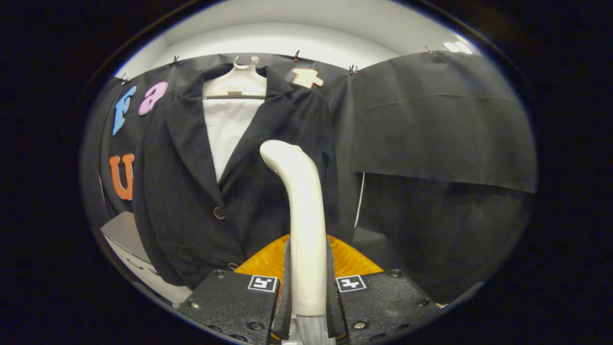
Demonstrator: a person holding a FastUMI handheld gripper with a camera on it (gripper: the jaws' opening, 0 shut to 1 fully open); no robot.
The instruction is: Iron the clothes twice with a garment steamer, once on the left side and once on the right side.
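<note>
Gripping cream curved-neck garment steamer (300, 215), tool (307, 282) clamped on handle, dark jacket (191, 191) hanging beyond

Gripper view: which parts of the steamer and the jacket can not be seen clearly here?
- Steamer: its lower end is cut off between the fingers of the gripper, which are shut on it. Its head faces the jacket, so the steam face is hidden.
- Jacket: the steamer covers part of its front; the fingers hide the hem.
- Hanger: its shoulders lie under the jacket.

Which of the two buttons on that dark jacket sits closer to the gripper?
The lower button, near the jacket hem just beyond the gripper, which grips the steamer. The other button sits higher, at the lapels' meeting point.
</note>
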